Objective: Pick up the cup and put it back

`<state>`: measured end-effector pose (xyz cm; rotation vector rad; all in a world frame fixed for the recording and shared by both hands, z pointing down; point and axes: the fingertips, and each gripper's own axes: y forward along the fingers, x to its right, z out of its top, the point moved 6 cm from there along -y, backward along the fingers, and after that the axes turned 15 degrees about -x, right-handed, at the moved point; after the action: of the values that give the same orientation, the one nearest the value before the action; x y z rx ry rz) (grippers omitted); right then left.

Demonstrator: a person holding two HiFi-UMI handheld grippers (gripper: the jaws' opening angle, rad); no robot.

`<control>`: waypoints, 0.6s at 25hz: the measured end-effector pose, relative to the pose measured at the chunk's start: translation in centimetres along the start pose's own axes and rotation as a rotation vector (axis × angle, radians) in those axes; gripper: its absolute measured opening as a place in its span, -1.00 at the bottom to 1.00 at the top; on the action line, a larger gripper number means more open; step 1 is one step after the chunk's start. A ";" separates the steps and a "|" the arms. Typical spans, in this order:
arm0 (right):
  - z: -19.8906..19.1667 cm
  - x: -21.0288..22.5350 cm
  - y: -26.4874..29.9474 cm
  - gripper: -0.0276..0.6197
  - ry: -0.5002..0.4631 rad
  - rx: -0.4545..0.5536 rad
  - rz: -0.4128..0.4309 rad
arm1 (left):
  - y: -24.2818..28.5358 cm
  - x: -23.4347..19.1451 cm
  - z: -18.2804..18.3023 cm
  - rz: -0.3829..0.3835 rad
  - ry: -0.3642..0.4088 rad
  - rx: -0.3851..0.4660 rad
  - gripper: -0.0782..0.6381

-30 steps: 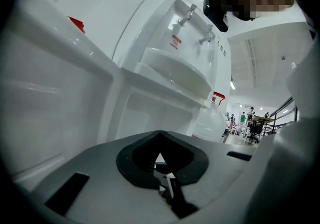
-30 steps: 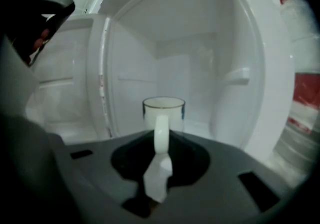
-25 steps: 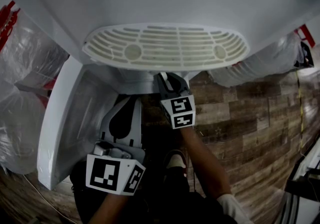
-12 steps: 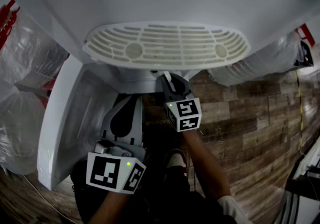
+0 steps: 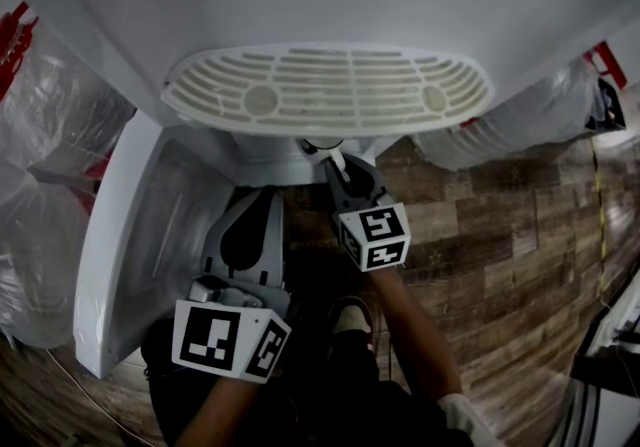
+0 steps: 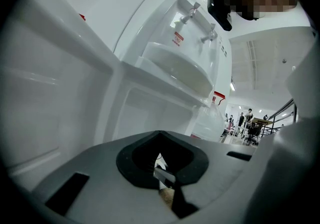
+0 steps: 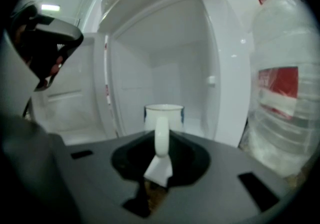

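Observation:
The cup (image 7: 164,114) is a white mug with a blue band near the rim. My right gripper (image 7: 160,154) is shut on its handle (image 7: 161,137) and holds it upright in front of the open cabinet (image 7: 165,67) of a white water dispenser. In the head view the cup (image 5: 322,146) just shows under the drip tray (image 5: 328,87), with the right gripper (image 5: 338,167) behind it. My left gripper (image 5: 262,197) hangs lower, beside the cabinet door, with its jaw tips together and nothing in them. In its own view the left gripper (image 6: 160,167) points up at the dispenser.
The cabinet door (image 5: 130,235) stands open at the left. Large water bottles wrapped in plastic stand on both sides (image 5: 50,135) (image 7: 282,92). A wooden floor (image 5: 480,235) and the person's shoe (image 5: 350,317) lie below. The taps (image 6: 197,22) sit above the tray.
The right gripper has drawn back toward the person, down and to the right in the head view, with the cup in it. The left gripper has stayed put.

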<state>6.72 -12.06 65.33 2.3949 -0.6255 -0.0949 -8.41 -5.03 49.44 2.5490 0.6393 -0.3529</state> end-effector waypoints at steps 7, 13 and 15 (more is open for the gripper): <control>0.8 -0.2 -2.0 -0.70 -0.004 0.031 0.006 | 0.1 -0.2 -0.1 0.003 0.001 -0.007 -0.76; 1.6 -1.0 -4.5 -0.69 -0.038 0.054 0.027 | 0.1 -0.3 -0.2 -0.004 -0.001 -0.010 -0.76; 1.9 -1.4 -5.3 -0.69 -0.051 0.062 0.040 | 0.1 -0.3 -0.1 -0.007 0.003 -0.009 -0.76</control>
<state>7.27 -8.95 60.43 2.4451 -0.7089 -0.1222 -8.56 -5.13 49.69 2.5396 0.6492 -0.3480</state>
